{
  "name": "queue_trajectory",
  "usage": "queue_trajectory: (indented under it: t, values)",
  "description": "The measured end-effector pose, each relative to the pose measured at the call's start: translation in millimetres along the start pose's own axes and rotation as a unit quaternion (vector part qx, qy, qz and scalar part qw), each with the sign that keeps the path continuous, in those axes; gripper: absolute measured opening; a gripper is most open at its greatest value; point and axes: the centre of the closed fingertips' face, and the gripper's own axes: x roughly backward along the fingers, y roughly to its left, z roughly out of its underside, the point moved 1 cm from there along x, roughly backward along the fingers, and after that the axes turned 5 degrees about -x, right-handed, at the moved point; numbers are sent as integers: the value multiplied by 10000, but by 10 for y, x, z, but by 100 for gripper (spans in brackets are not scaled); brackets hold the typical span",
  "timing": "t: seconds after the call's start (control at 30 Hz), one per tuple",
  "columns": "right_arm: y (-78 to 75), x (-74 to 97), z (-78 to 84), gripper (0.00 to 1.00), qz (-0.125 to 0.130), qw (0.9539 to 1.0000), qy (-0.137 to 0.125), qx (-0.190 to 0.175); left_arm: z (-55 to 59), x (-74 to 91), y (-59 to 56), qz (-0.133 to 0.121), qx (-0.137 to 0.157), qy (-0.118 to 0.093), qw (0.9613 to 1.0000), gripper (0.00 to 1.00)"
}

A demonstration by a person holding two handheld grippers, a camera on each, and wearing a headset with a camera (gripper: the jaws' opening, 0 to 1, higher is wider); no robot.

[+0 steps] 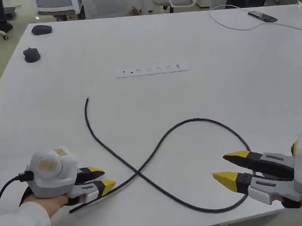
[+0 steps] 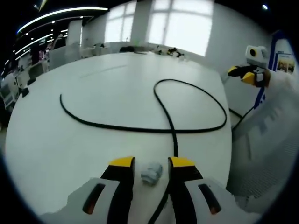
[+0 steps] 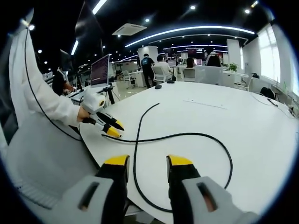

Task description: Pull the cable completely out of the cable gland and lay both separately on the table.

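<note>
Lower left, the left gripper [image 1: 108,178] has its fingers parted around a small pale cable gland [image 2: 151,172]. Lower right, the right gripper [image 1: 219,166] is released and empty beside the looping black cable [image 1: 139,170] on the tabletop [image 1: 214,64].

Wide white bench [image 1: 240,78], bare across most of its top. At twelve o'clock, a white power strip [image 1: 152,70], flat, long side across. Toward ten o'clock, two dark computer mice near the far left edge: one [image 1: 42,29] farther back, the other [image 1: 31,55] nearer. At two o'clock, a dark phone [image 1: 262,16] with a thin white cord [image 1: 227,18] looping beside it. Beyond the far edge, office chairs [image 1: 59,5]. In the right gripper view, a monitor [image 3: 99,70] at ten o'clock and people [image 3: 148,65] standing at distant desks under ceiling light strips
</note>
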Motion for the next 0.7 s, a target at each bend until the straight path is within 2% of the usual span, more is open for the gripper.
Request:
queue_trajectory:
  t: [0.1, 0.23, 0.37, 0.43, 0.5, 0.53, 0.6, 0.67, 0.7]
  values:
    - [18, 31, 49, 34, -64, 9998, 110, -125, -86, 221, -24, -76, 42, -104, 9999, 40]
    - [-3, 91, 106, 39, -185, 9988, 358, -281, -155, 504, -26, -185, -26, -104, 9998, 50]
    - [-19, 189, 63, 49, -204, 9987, 414, -226, -249, 838, -76, -267, 144, -158, 9994, 60]
    - [-45, 253, 51, 52, -193, 9983, 491, -242, -291, 1036, -144, -318, 248, -149, 9991, 65]
    - [-89, 321, 50, 54, -100, 9981, 553, -235, -324, 1231, -174, -415, 330, -217, 9984, 68]
    - [-116, 357, 61, 54, -38, 9978, 601, -287, -360, 1340, -231, -469, 473, -296, 9973, 69]
    - [-130, 404, 83, 52, 8, 9975, 619, -342, -389, 1496, -302, -525, 766, -448, 9947, 69]
    - [-124, 433, 98, 52, 14, 9973, 614, -395, -379, 1608, -343, -574, 847, -489, 9935, 68]
    - [-112, 452, 111, 52, 10, 9971, 624, -428, -387, 1686, -356, -671, 910, -585, 9919, 68]
